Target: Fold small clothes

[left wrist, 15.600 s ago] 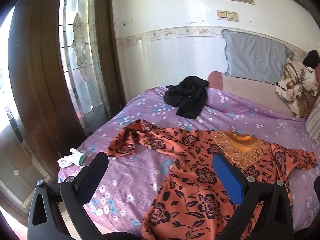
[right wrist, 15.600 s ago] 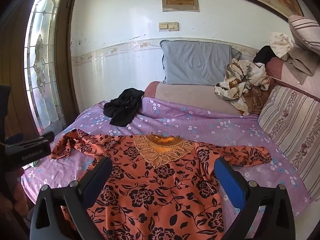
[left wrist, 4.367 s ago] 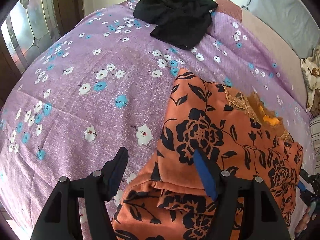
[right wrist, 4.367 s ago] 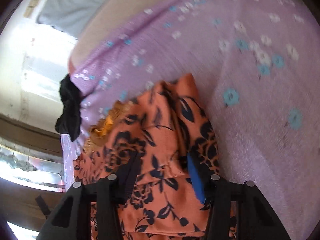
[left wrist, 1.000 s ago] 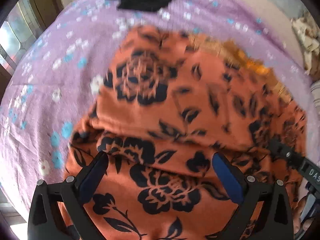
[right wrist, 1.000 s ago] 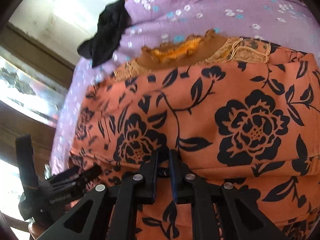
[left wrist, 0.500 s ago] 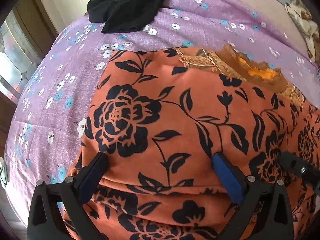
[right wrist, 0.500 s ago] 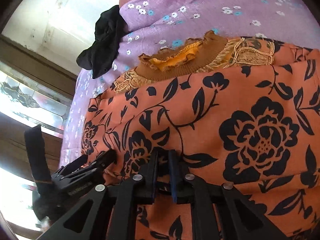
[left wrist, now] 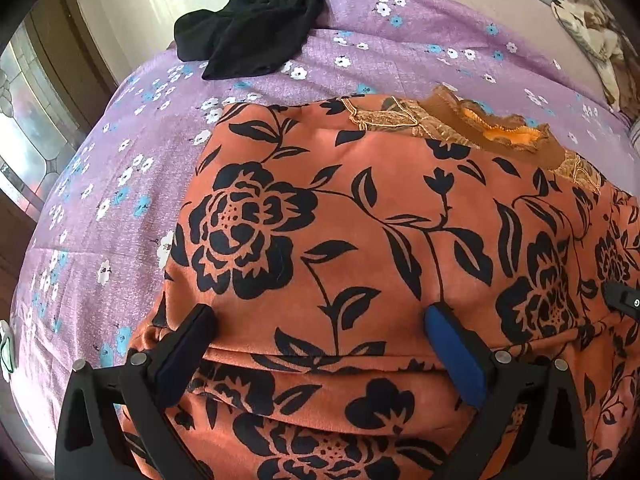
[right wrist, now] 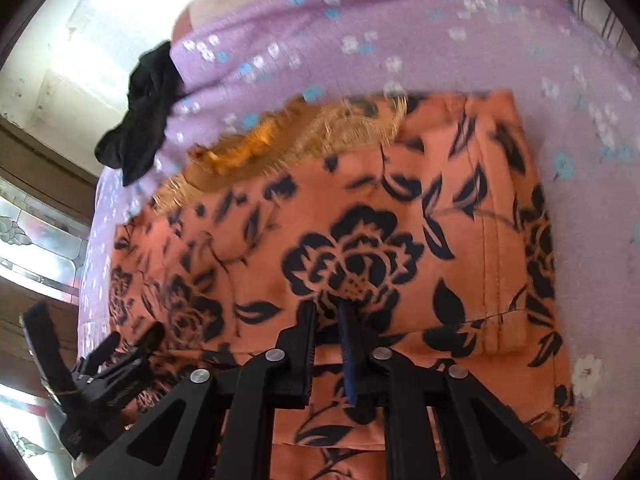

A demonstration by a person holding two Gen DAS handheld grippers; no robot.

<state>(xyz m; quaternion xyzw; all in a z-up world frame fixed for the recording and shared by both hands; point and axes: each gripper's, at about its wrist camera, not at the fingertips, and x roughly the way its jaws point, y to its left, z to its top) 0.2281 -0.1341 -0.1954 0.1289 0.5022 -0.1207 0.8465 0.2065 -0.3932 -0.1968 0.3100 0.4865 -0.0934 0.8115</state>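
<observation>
Crosswise on the bed [left wrist: 120, 152] lies one folded orange blouse [left wrist: 360, 232], collar away; left claw [left wrist: 320, 320] spread, right claw [right wrist: 326, 312] seemingly pinching it.

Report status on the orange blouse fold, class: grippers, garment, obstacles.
Left gripper open over the fold edge. Right gripper nearly shut; grip unclear. Orange floral blouse folded on purple bedsheet, collar visible. Black garment lies apart, not obstructing.

Left claw [left wrist: 320, 316] spread wide; right claw [right wrist: 326, 312] nearly closed, apparently pinching.
</observation>
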